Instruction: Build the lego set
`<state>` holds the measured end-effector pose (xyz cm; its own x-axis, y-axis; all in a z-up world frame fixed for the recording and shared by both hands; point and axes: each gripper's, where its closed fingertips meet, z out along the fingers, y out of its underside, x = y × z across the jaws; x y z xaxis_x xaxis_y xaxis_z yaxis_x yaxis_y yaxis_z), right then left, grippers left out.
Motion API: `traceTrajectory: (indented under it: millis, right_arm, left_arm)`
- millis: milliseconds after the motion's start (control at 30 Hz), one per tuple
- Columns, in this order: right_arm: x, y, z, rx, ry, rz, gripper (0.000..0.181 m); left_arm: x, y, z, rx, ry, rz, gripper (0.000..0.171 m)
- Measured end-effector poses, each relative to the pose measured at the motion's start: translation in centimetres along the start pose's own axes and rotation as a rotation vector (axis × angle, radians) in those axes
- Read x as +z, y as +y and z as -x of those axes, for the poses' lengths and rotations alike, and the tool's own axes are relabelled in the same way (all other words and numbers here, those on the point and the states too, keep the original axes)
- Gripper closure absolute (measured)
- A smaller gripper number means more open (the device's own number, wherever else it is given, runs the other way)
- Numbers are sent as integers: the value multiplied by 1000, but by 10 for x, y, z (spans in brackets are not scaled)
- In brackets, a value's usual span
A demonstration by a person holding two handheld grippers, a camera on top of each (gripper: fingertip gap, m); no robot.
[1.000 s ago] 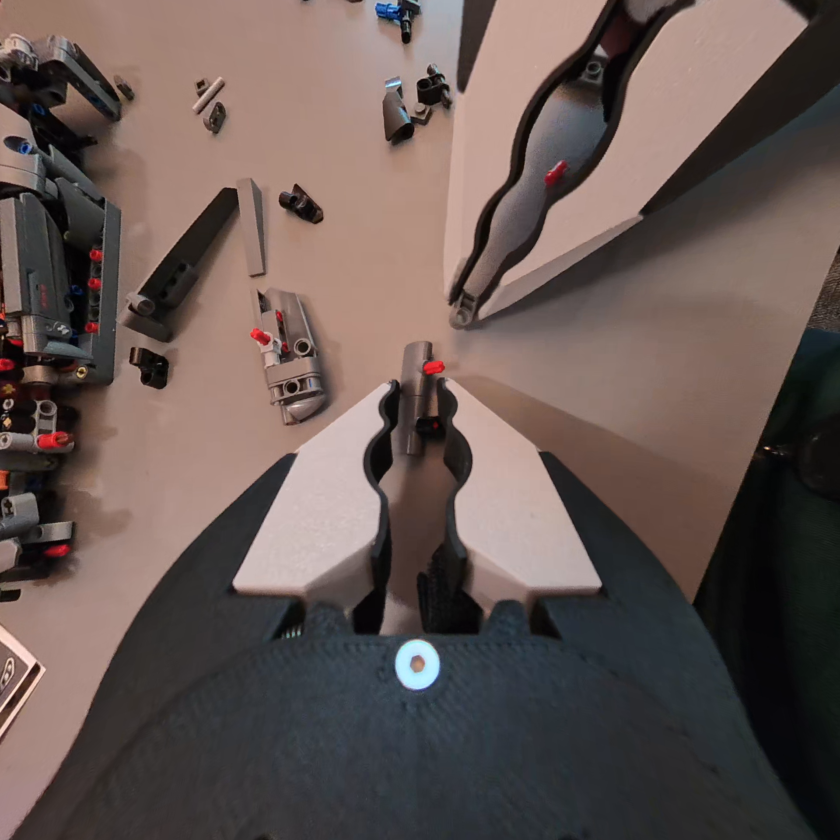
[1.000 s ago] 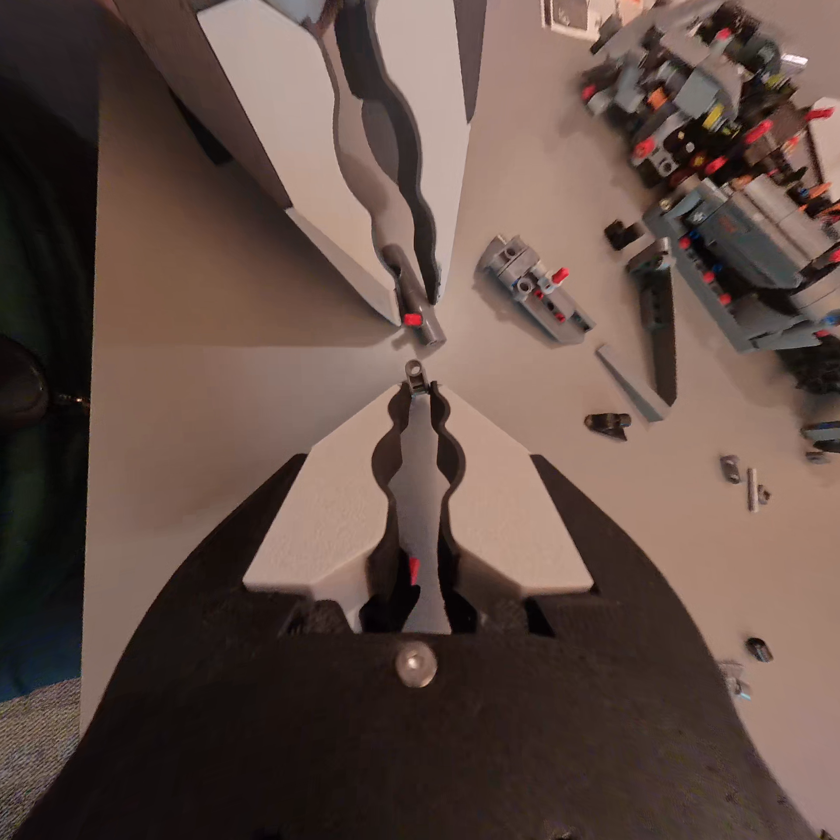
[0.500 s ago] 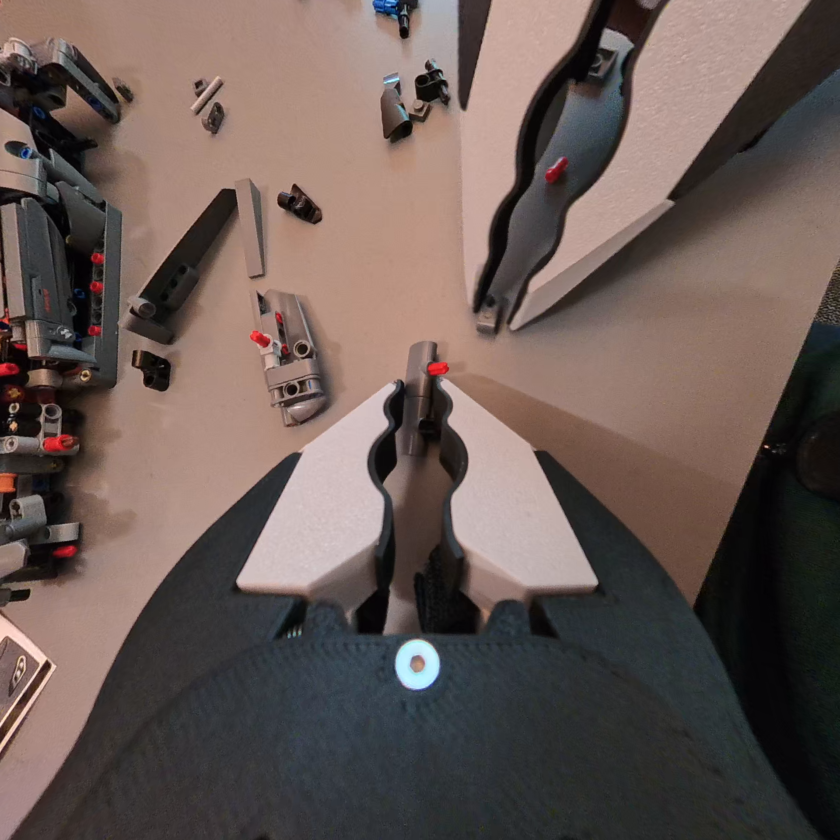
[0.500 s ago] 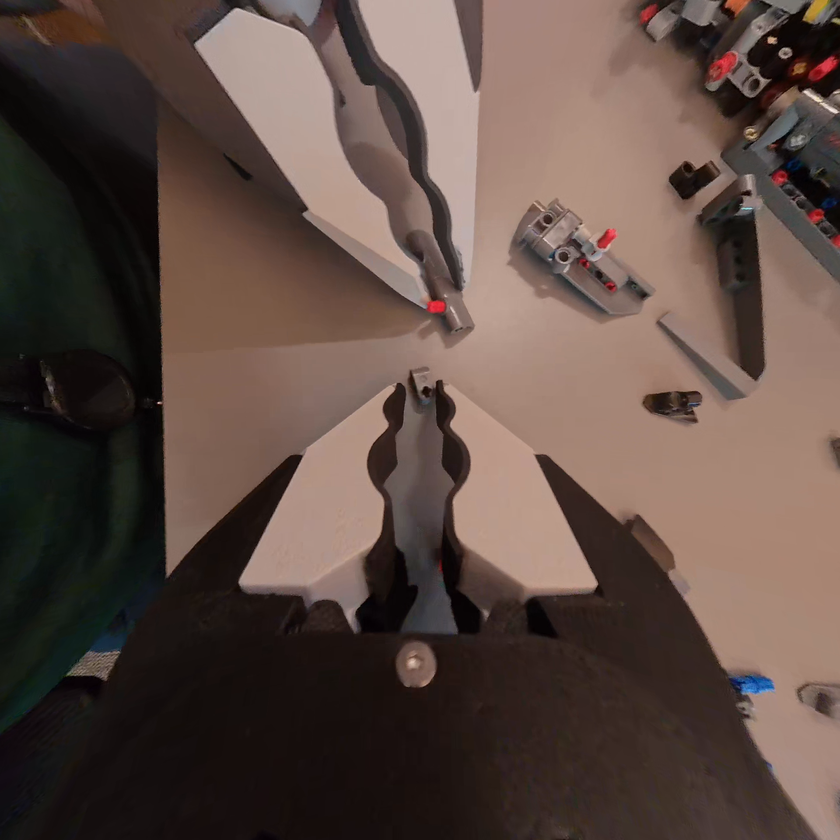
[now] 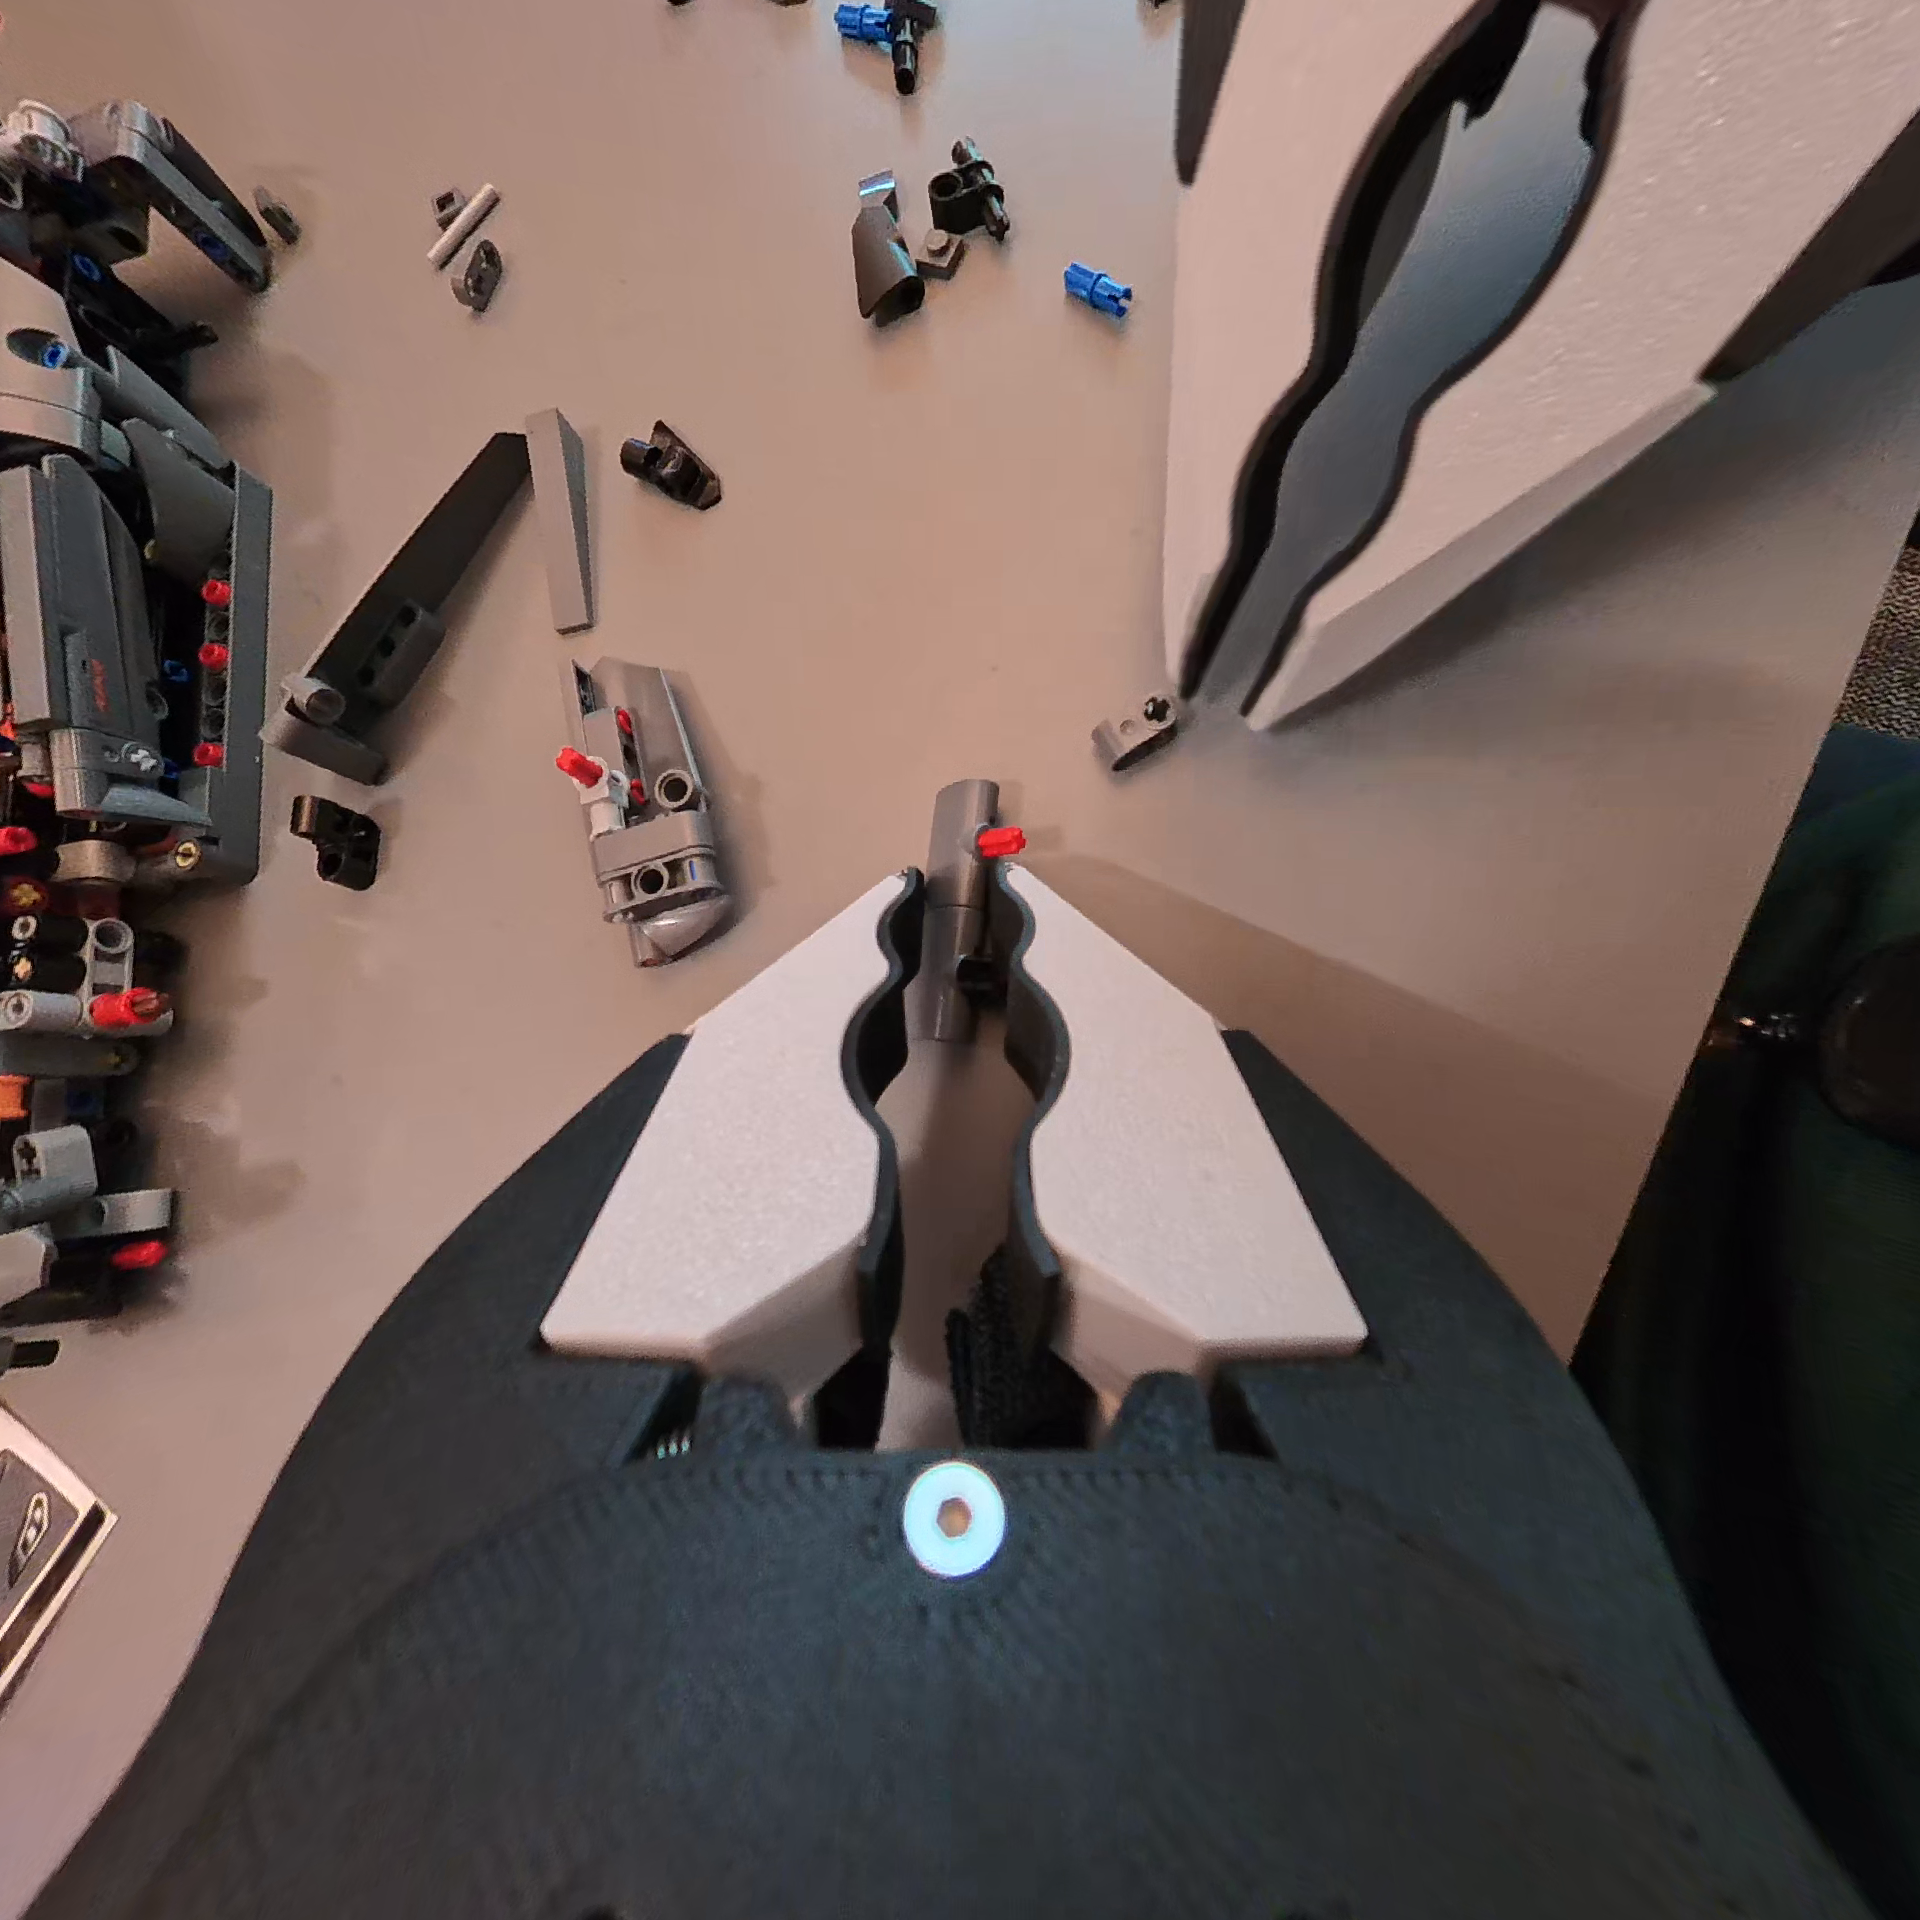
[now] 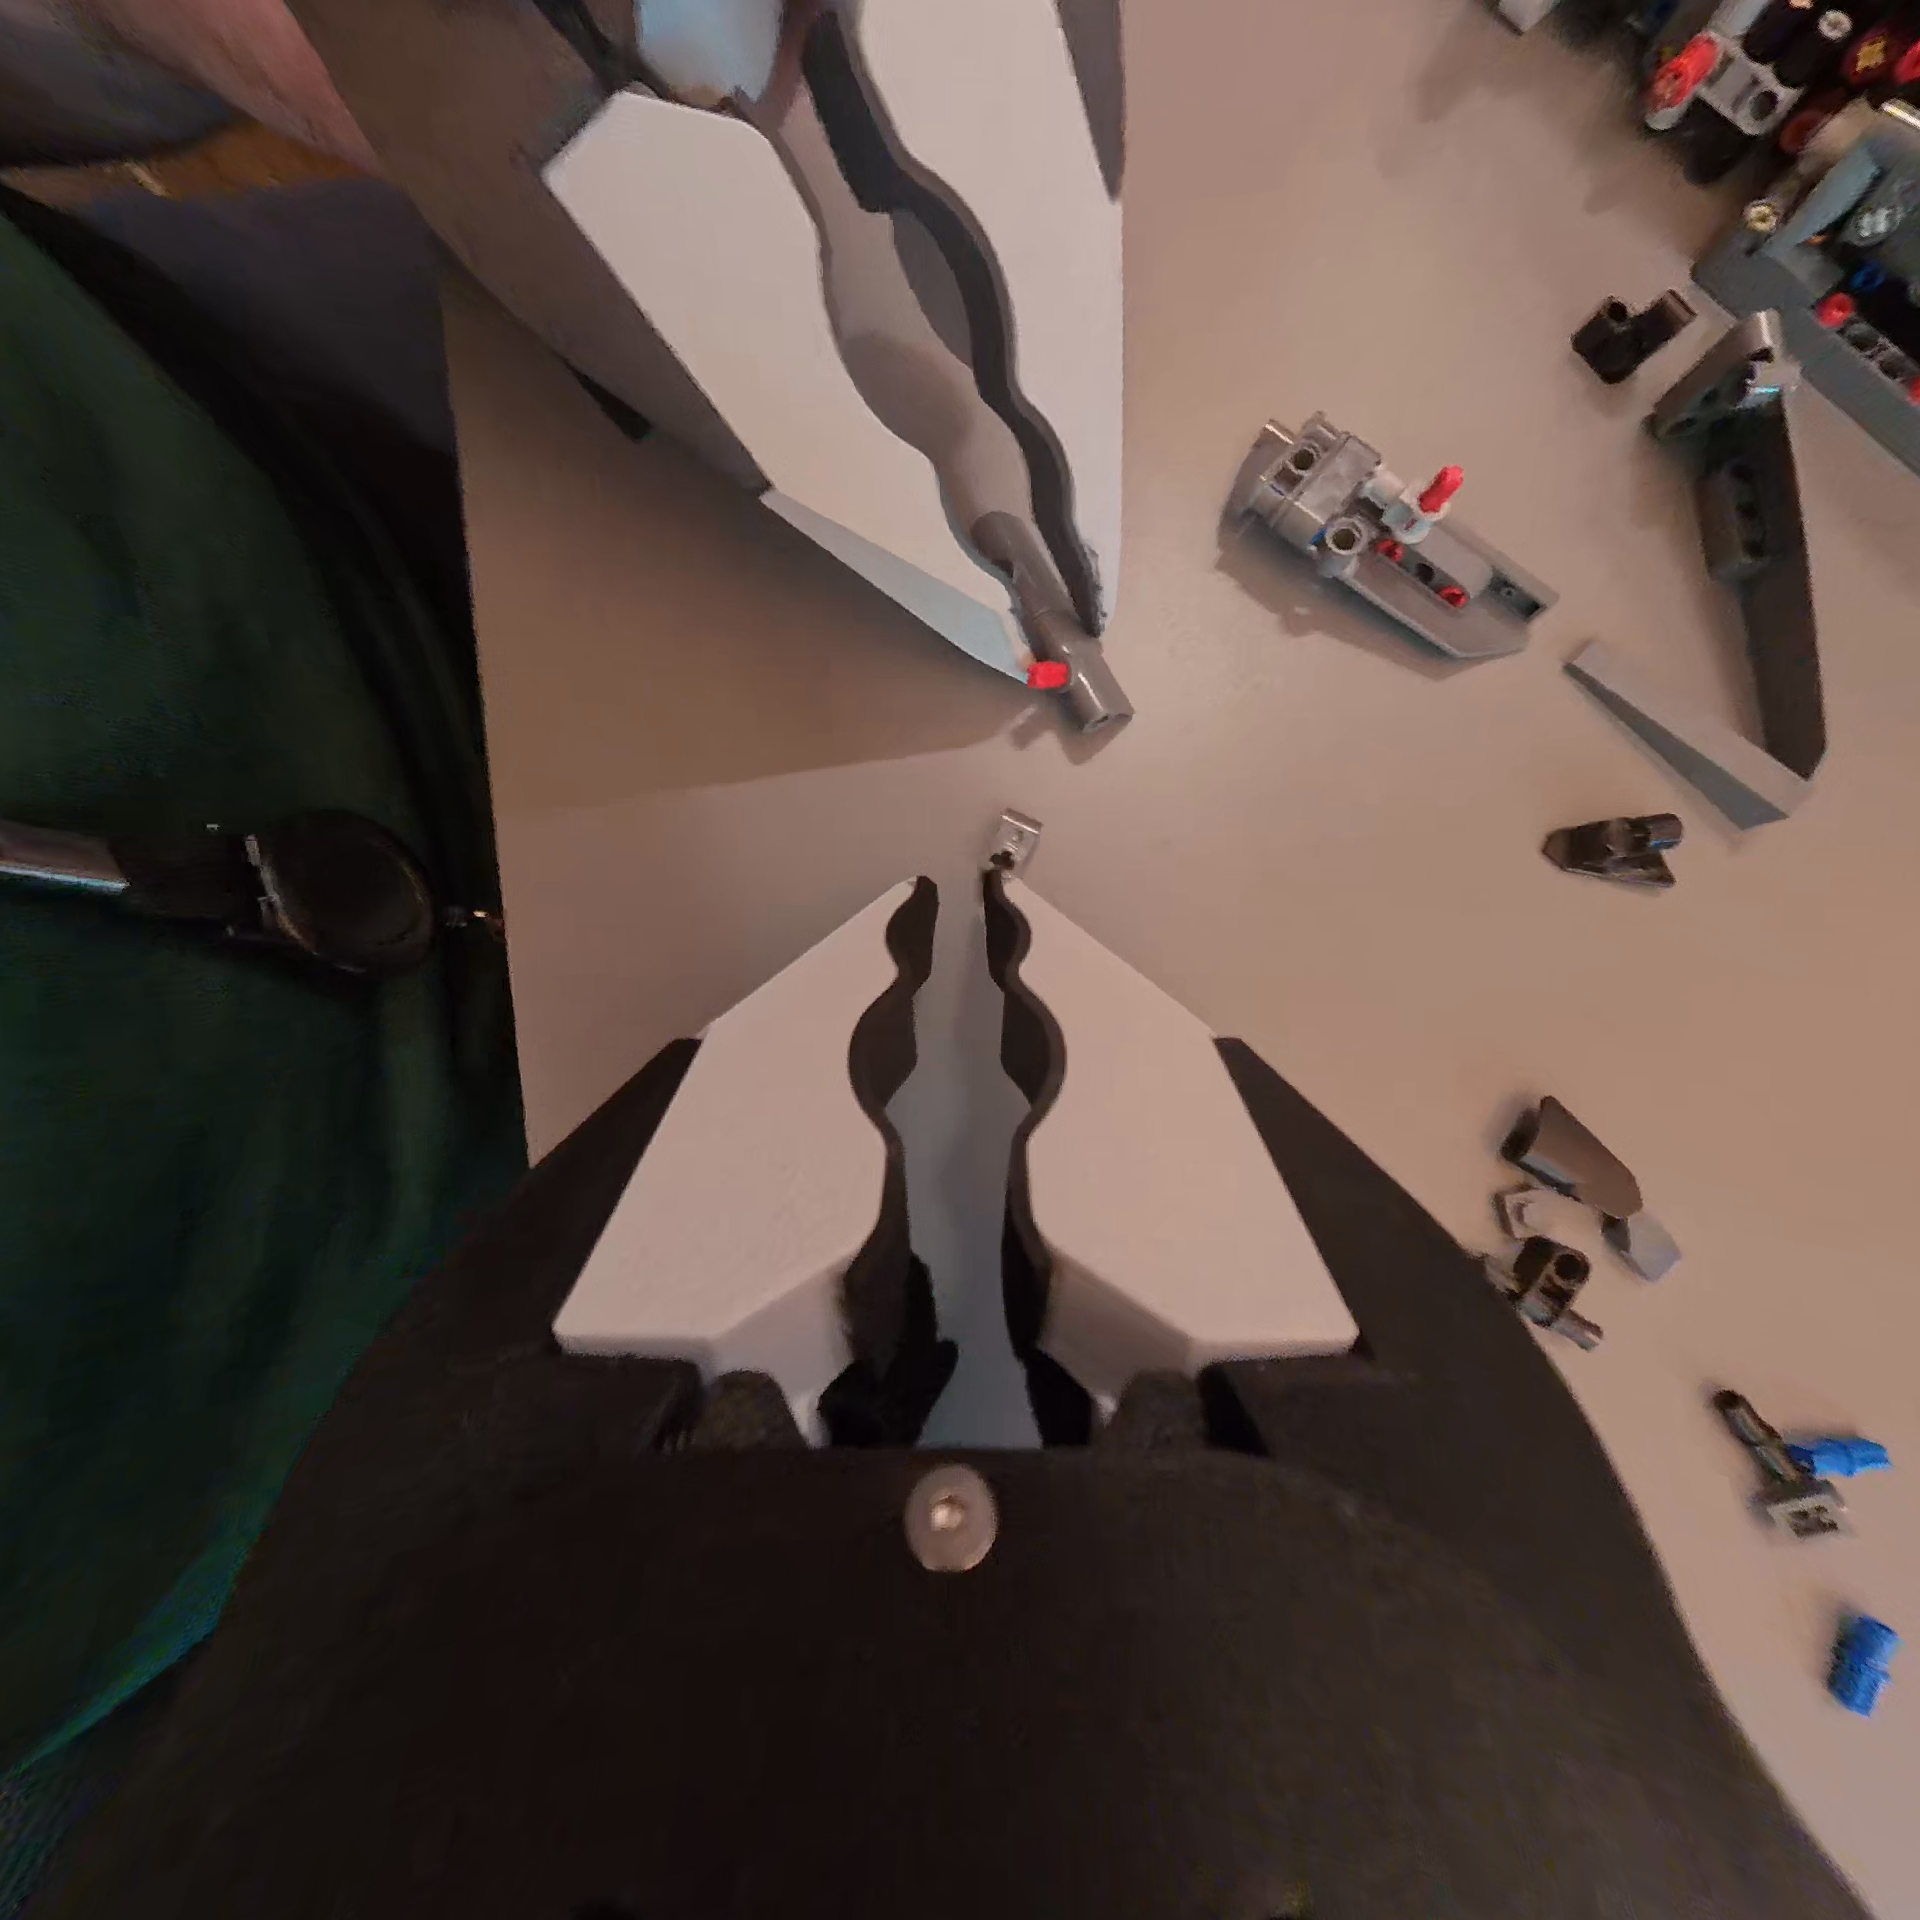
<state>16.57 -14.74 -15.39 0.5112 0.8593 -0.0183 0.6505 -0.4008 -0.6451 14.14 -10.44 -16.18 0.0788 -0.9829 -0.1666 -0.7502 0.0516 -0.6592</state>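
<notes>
A pale beige table [image 5: 1403, 987] fills most of both views, and its straight edge runs along the side nearest the person. Beyond that edge hangs dark green fabric [image 5: 1766, 1403], seemingly a garment. A round black fitting [image 5: 1870, 1049] lies against it, and in the right wrist view a small metal link joins it to a dark strap. A strip of grey carpet [image 5: 1899, 644] shows past the table. 1 corner of a black-bordered printed sheet [image 5: 42, 1507] rests on the table's left margin.

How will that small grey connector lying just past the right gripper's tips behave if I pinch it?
The small grey connector looks like hard plastic, so probably stiff. It is tiny beside the right gripper, so likely very light and apt to skid or flip on the smooth table. Its blocky faces suggest it won't roll.
</notes>
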Motion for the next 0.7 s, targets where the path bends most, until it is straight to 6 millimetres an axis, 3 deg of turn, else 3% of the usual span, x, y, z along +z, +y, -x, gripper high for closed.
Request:
traceTrajectory:
  millis: [167,367,500,700]
  right_arm:
    - [5,5,-10,15,57,41,173]
    - [9,-14,13,15,-66,-39,178]
    - [-7,-16,-6,-2,-15,-100,174]
    - [4,-11,-13,-204,-62,-35,164]
  left_arm:
    - [-2,1,-1,-1,0,-3,162]
    - [-2,2,-1,-4,2,-8,162]
    - [-3,3,-1,-4,6,-11,162]
    - [-2,2,-1,5,27,-13,162]
